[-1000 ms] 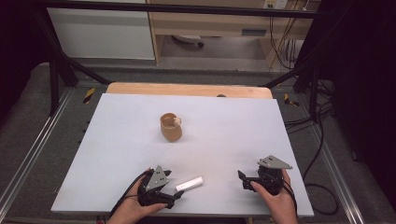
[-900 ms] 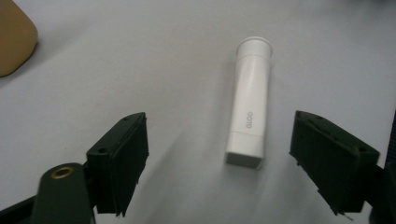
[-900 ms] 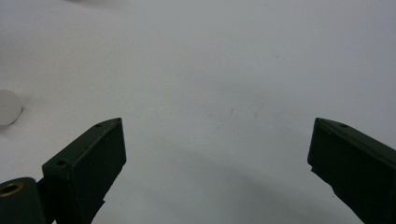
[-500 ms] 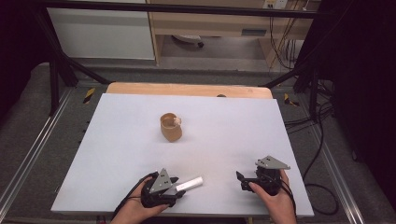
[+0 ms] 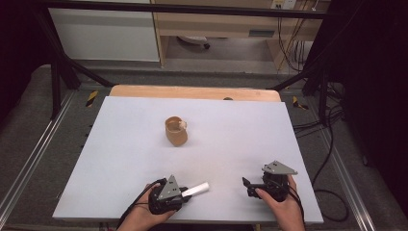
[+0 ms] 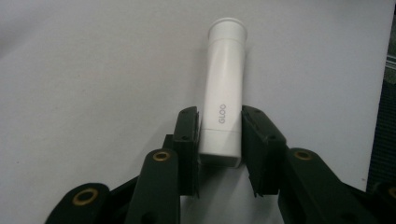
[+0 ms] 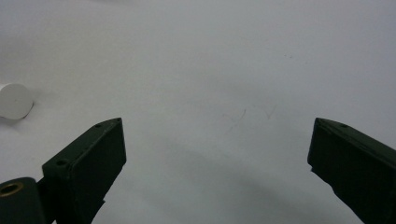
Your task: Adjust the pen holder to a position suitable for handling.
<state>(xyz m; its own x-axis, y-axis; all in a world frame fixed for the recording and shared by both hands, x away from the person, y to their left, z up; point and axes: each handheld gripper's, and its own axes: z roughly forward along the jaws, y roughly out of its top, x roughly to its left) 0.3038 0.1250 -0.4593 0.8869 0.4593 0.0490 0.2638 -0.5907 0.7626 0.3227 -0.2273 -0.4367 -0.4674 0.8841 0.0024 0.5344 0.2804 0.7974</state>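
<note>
A white glue stick (image 6: 226, 70) marked GLOO lies along the white table (image 5: 120, 159) near its front edge. My left gripper (image 6: 220, 121) is shut on the stick's lower end, one jaw pressed on each side. In the high view the glue stick (image 5: 198, 189) pokes out to the right of the left gripper (image 5: 185, 193). My right gripper (image 5: 246, 186) rests at the front right, pointing left, and is open. In its own view the right gripper (image 7: 217, 135) has its jaws wide apart over bare table, with the round end of the glue stick (image 7: 14, 100) at far left.
A small wooden cup (image 5: 176, 131) with something pale inside stands mid-table, well beyond both grippers. A wooden board edge (image 5: 192, 91) runs along the table's far side. Black frame posts and cables flank the table.
My left gripper with the glue stick has shifted slightly to the right. The right gripper has barely moved.
</note>
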